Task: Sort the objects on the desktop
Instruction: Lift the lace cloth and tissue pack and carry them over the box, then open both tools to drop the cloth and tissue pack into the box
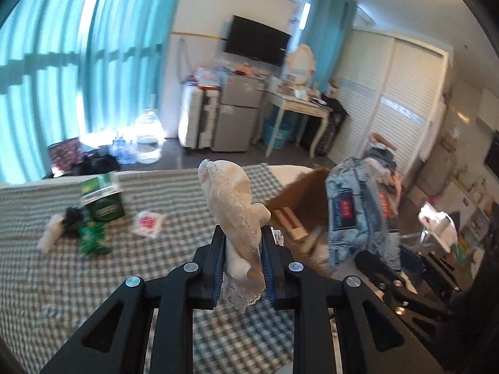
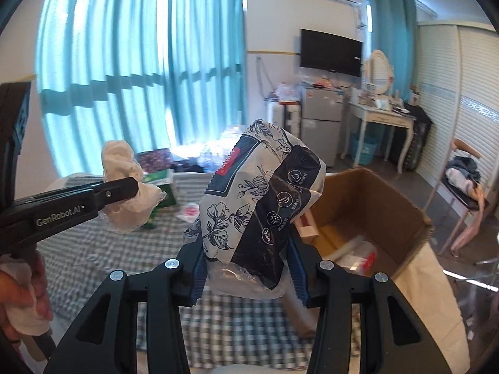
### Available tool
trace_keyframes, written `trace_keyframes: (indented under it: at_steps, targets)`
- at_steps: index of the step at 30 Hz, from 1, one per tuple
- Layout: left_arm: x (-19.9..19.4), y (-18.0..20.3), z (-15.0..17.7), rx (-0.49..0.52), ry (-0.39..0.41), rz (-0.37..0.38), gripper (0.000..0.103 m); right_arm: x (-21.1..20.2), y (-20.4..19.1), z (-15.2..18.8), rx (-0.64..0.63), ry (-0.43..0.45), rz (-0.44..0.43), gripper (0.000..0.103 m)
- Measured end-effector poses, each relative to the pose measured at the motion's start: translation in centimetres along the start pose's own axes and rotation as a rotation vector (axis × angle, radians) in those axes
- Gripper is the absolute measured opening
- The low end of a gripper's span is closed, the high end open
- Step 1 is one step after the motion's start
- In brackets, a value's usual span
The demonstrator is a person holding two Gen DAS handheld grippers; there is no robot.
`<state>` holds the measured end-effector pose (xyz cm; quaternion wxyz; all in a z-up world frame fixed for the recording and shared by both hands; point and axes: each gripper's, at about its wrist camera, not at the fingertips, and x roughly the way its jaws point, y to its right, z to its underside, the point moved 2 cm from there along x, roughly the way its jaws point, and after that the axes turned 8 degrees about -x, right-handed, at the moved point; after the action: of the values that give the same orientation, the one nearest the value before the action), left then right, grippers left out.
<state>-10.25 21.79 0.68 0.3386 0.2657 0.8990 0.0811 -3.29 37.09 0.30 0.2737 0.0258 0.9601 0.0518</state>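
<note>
On the left of the checked worktop (image 1: pixel 93 280), the green box (image 1: pixel 104 201) and small packets lie unsorted, waiting their turn. Your left hand-held gripper (image 1: pixel 242 268) is clenched on the cream lace cloth (image 1: pixel 232 205), lifted clear so it hangs free. Your right hand-held gripper (image 2: pixel 246 268) is grasping the floral wet-wipe pack (image 2: pixel 255 199) by its lower end, raised beside the open cardboard box (image 2: pixel 374 215), likely so both can drop in there.
</note>
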Motion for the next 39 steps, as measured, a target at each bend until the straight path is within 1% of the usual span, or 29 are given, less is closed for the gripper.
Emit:
trace_keyframes:
  at_steps: [2,4,8,11,13,14,15,16,17,18,19,20,21,22,25,27,31,32,33,35,37,39]
  targets:
    - [2.0,2.2,-0.3,0.027,-0.013,0.041,0.021,1.0,2.6,0.3,0.045,-0.020,0.041,0.045]
    - [4.4,4.3,-0.6,0.053,-0.041,0.066,0.021,2.3,5.1,0.5,0.091,-0.043,0.073,0.045]
    - [8.9,7.3,-0.1,0.081,-0.098,0.111,0.021,4.8,9.2,1.7,0.126,-0.099,0.140,0.045]
    - [11.9,8.7,0.5,0.112,-0.146,0.123,0.021,6.1,11.8,2.4,0.158,-0.128,0.159,0.045]
    - [13.3,9.0,1.0,0.129,-0.163,0.124,0.021,6.8,12.7,2.7,0.166,-0.142,0.162,0.045]
    - [13.8,9.0,1.3,0.131,-0.178,0.127,0.023,7.1,13.1,2.8,0.165,-0.151,0.162,0.045]
    - [14.3,8.9,1.5,0.130,-0.193,0.133,0.024,7.5,13.3,2.8,0.161,-0.156,0.164,0.048]
    - [14.6,8.9,1.5,0.132,-0.198,0.129,0.033,7.6,13.5,2.9,0.155,-0.160,0.169,0.050]
    - [14.8,8.9,1.6,0.142,-0.204,0.119,0.060,7.7,13.6,3.1,0.151,-0.163,0.182,0.054]
    - [15.0,8.8,1.7,0.158,-0.210,0.092,0.077,7.9,13.8,3.0,0.151,-0.165,0.195,0.067]
    - [15.0,8.6,1.7,0.170,-0.198,0.051,0.095,8.0,13.9,3.0,0.154,-0.170,0.212,0.074]
    - [14.5,8.3,1.7,0.175,-0.160,0.005,0.096,8.0,14.0,2.9,0.158,-0.174,0.234,0.083]
    - [13.8,7.9,1.5,0.175,-0.117,-0.034,0.097,7.8,14.0,2.8,0.157,-0.174,0.252,0.083]
    - [13.3,7.5,1.4,0.170,-0.101,-0.052,0.099,7.5,14.0,2.8,0.152,-0.169,0.264,0.083]
    - [11.6,5.9,1.1,0.131,-0.124,-0.065,0.100,6.2,13.3,2.5,0.152,-0.141,0.286,0.083]
    - [9.8,4.7,1.0,0.100,-0.116,-0.090,0.100,5.1,12.6,2.3,0.162,-0.122,0.285,0.083]
    - [4.9,1.5,1.0,0.059,-0.066,-0.189,0.101,2.5,10.1,1.5,0.163,-0.068,0.221,0.083]
    - [3.5,0.6,1.2,0.051,-0.058,-0.225,0.102,1.9,9.2,1.2,0.152,-0.056,0.208,0.083]
    - [1.9,-0.4,1.3,0.035,-0.039,-0.271,0.102,1.3,8.3,0.9,0.143,-0.049,0.195,0.083]
    - [-0.8,-1.9,1.3,-0.005,0.025,-0.336,0.103,0.1,6.1,0.0,0.125,-0.021,0.161,0.083]
    - [-3.8,-3.7,1.5,-0.047,0.092,-0.366,0.103,-1.3,3.8,-0.6,0.110,0.024,0.126,0.084]
    - [-5.8,-5.2,1.5,-0.072,0.118,-0.401,0.103,-2.5,1.6,-1.4,0.087,0.061,0.082,0.085]
